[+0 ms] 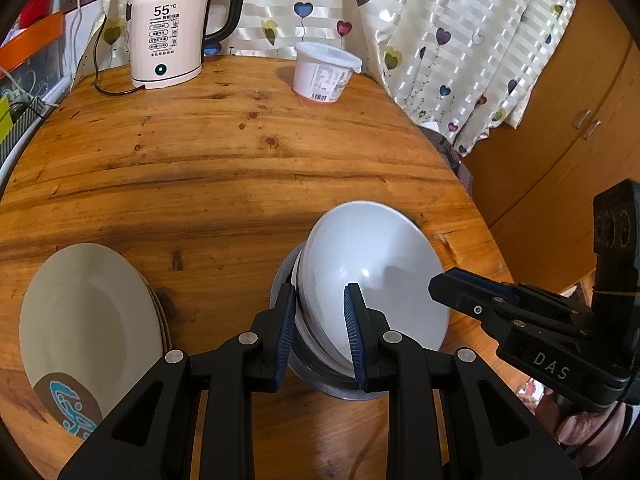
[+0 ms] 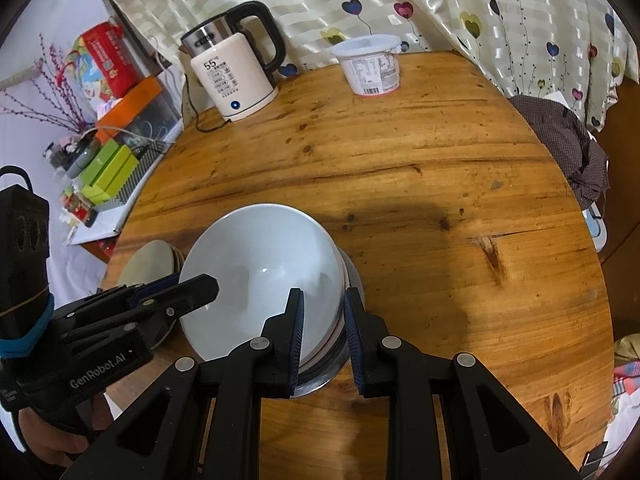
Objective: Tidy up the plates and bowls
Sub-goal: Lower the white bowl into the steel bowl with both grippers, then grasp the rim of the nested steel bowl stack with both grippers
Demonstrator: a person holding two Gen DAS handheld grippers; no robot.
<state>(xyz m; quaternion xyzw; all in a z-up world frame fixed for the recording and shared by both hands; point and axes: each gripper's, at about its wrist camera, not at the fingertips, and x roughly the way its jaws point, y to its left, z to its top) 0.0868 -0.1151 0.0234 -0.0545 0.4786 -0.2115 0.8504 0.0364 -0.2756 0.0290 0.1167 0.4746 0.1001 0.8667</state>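
Obs. White bowl (image 1: 372,276) sits tilted in a nested stack on a metal bowl (image 1: 320,380), at the near side of the round wooden table (image 1: 200,168). The bowl's open face tips toward 3 o'clock in the left wrist view and toward 9 o'clock in the right wrist view.

Left gripper (image 1: 320,332): jaws parted and straddling the bowl's near-left rim, one finger outside the wall, the other inside. I cannot tell whether the pads press the rim; it reads as not yet clamped.

Right gripper (image 2: 323,336): jaws likewise parted, straddling the opposite rim of the same bowl, one finger over the white inner face, the other down the outer side by the metal bowl's edge. No firm grip is visible.

Key relation: the bowl lies dead ahead, at 12 o'clock, of both tools, with each rim arc running between a pair of fingers. Both are about equally near; neither needs to travel, only to close.

Plate stack (image 1: 92,320) lies flat at 9 o'clock from the bowls, near but apart. Kettle (image 1: 172,32) and plastic tub (image 1: 324,72) stand at the far edge, well apart.

Judgement: the next move hinges on pinching the rim squarely. The tilt means a one-sided lift could let the bowl slide.
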